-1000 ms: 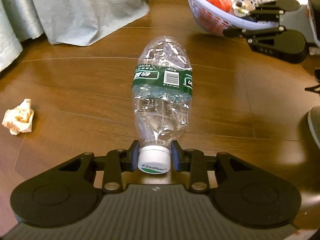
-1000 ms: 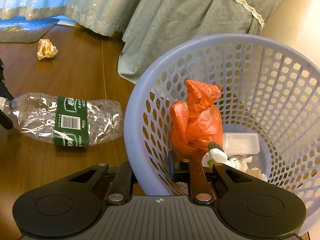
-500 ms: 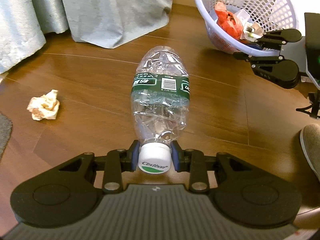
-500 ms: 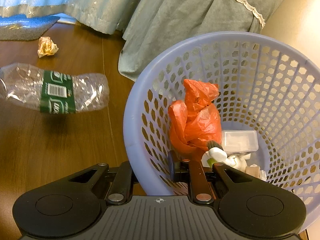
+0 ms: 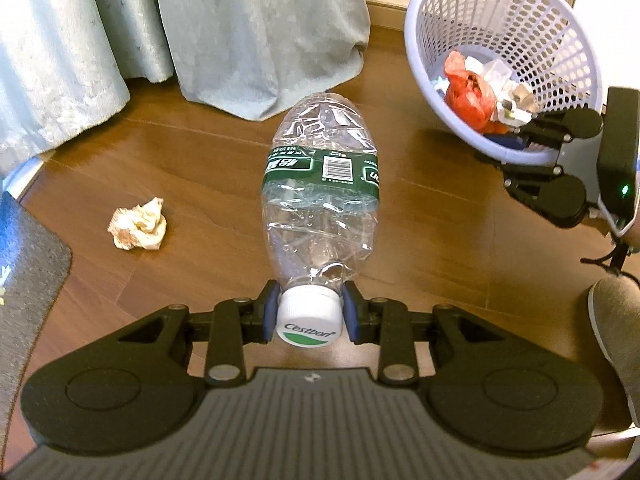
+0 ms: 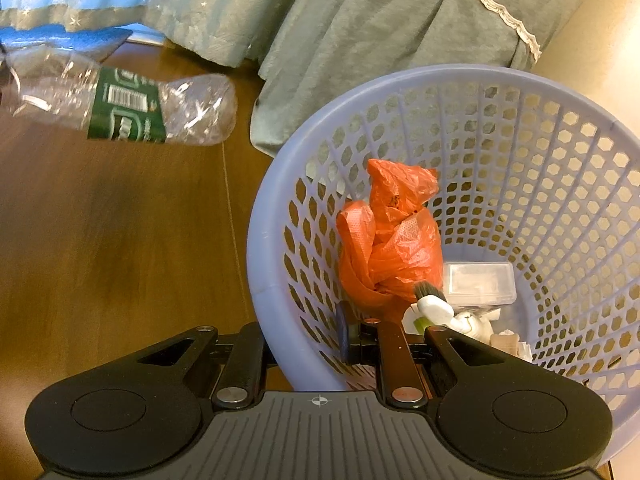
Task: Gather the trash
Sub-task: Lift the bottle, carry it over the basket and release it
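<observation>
We see a wooden floor (image 5: 436,216) with pale green curtains (image 5: 256,28) hanging at the far side. Our left gripper (image 5: 309,314) has its jaws closed narrowly on the white cap (image 5: 309,316) of a crushed clear plastic bottle (image 5: 322,184) with a green label. The bottle points straight out from the gripper, lifted off the floor; gripping the stiff cap likely gives a firmer hold than the thin, crumpled body would.

Our right gripper (image 6: 308,340) is clamped on the rim of a pale purple plastic basket (image 6: 540,128), one finger (image 6: 344,338) inside the wall, the other outside and mostly hidden. The basket is tilted so its open mouth faces toward the bottle, which seems meant to make the drop easier. Inside lie an orange plastic bag (image 6: 392,236), a small clear box (image 6: 478,282) and some white scraps.

From the right wrist view the bottle (image 6: 128,106) hangs to the upper left of the basket, near its rim but not over it. We judge the step in hand to be carrying the bottle to the basket.

A crumpled paper ball (image 5: 138,224) sits on the floor left of the bottle, well apart from the basket, not yet collected. A grey rug edge (image 5: 28,264) shows at far left, and a grey slipper (image 5: 616,332) at far right.
</observation>
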A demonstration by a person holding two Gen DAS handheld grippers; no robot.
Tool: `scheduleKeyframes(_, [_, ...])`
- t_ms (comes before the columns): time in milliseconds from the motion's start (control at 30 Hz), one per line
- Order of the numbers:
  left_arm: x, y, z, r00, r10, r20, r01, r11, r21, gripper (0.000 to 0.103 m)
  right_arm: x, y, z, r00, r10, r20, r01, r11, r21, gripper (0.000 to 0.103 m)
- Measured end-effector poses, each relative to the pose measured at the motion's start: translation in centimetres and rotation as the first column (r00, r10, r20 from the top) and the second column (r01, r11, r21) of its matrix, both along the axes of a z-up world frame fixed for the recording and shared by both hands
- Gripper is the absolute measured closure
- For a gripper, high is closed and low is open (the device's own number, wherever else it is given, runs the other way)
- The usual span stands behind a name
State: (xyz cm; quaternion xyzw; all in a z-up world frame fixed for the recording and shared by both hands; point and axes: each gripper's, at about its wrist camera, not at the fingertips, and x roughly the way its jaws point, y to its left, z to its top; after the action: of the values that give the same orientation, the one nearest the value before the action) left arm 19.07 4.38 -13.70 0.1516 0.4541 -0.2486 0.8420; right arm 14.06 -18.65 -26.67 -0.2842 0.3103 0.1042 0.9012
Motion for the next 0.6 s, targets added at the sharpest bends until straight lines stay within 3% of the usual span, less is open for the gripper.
scheduleKeyframes(600, [-0.2, -2.6, 6.3, 0.994, -0.108, 0.019, 0.109, 0.992, -0.061, 0.075, -1.4, 0.5, 0.7, 1.000, 0.002, -0.028, -0.002, 1.000, -0.007, 0.089])
